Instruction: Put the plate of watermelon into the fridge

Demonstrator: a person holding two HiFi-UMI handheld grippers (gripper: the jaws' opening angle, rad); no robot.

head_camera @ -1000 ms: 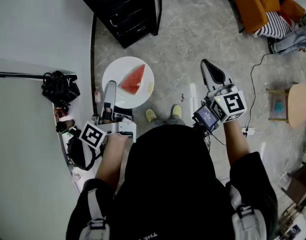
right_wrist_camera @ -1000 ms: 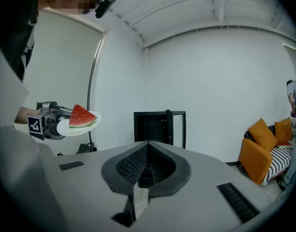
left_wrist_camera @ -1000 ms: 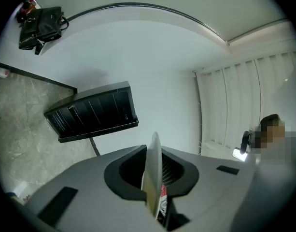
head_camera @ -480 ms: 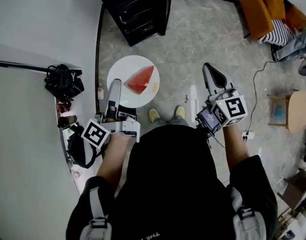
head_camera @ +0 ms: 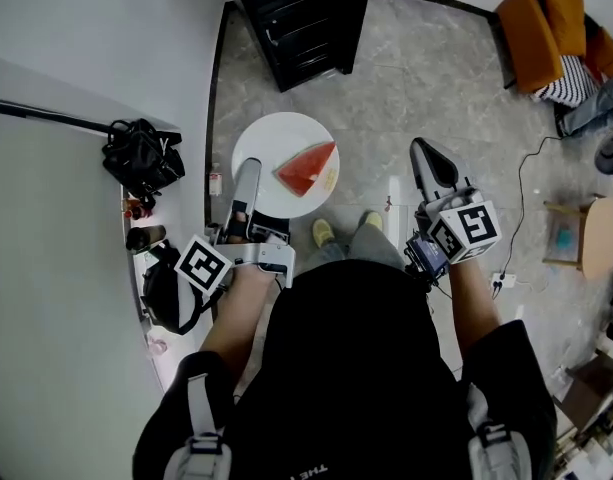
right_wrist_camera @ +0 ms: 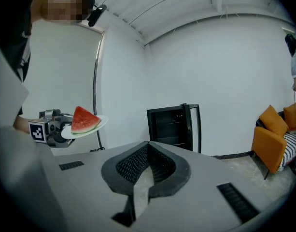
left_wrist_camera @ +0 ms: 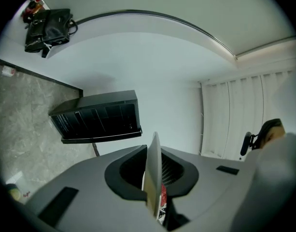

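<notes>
Item 1. White plate, round, held level above the grey stone floor, upper centre of the head view. In the left gripper view it shows edge-on, bottom centre, between the two jaws.

Item 2. Watermelon wedge, red flesh with a thin rind, lying on the right half of the plate. In the right gripper view it sits at the left of the frame, point upward.

Item 3. Left gripper, grey, with a marker cube at its rear. Jaws narrow, clamped on the plate's near-left rim.

Item 4. Right gripper, right of centre in the head view, well apart from the plate. Jaws drawn together with nothing between them; only floor shows past the tips.

Item 5. Black fridge, top centre of the head view, beyond the plate and apart from it. Door stands open in the right gripper view, shelves visible inside.

Item 6. Black bag, left of the plate, against the white wall.

Item 7. Orange armchair, upper right corner.

Item 8. Person's shoes, just below the plate in the frame.
</notes>
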